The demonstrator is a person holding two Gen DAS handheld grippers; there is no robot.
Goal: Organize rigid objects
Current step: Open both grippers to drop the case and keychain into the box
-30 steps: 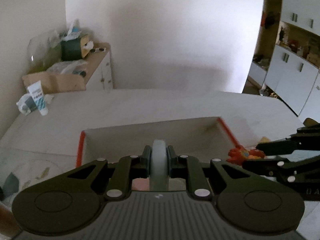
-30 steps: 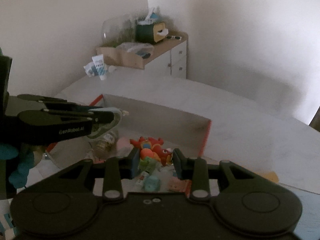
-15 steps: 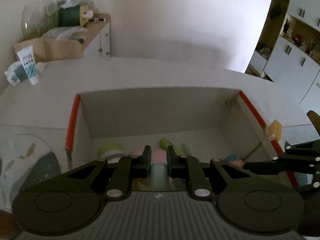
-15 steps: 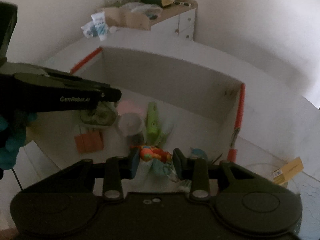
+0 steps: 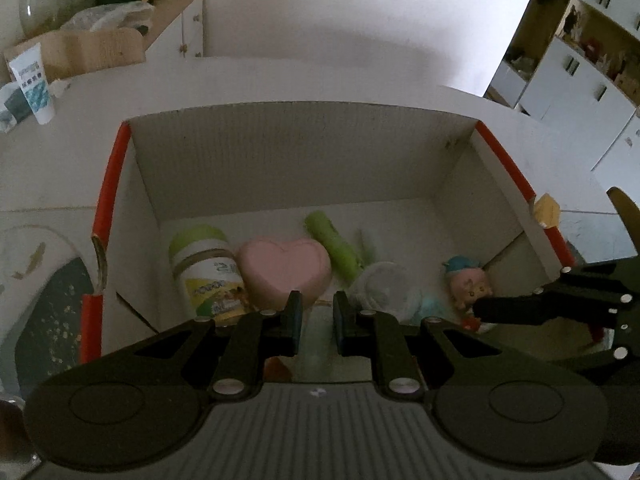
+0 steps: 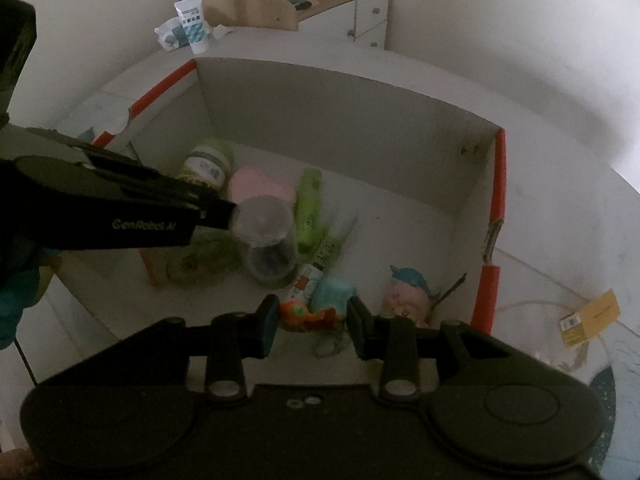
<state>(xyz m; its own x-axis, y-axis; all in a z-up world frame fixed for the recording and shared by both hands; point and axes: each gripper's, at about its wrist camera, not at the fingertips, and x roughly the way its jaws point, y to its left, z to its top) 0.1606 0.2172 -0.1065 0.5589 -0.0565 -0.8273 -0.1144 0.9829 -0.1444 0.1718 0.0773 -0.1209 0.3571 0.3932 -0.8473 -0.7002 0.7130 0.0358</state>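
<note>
A white cardboard box with red rims [image 5: 108,200] lies open below both grippers. Inside are a green-capped bottle [image 5: 204,272], a pink heart [image 5: 284,272], a green tube [image 5: 332,244], a clear jar [image 6: 272,260] and a small doll with a blue hat [image 5: 468,284]. My left gripper [image 5: 316,316] is shut on a clear round lid [image 6: 260,220], held over the box's middle. My right gripper [image 6: 312,320] is shut on an orange-red toy [image 6: 304,314], low over the box floor beside a teal piece [image 6: 332,294] and the doll.
A cream tube [image 5: 32,80] and a cluttered cabinet [image 5: 180,8] stand behind the box. A patterned plate [image 5: 40,300] lies left of it, a yellow tag [image 6: 588,316] to its right. White cupboards [image 5: 580,80] line the far right.
Both grippers tipped downward and sank over the box, so its floor and contents came into view. Each still holds its object.
</note>
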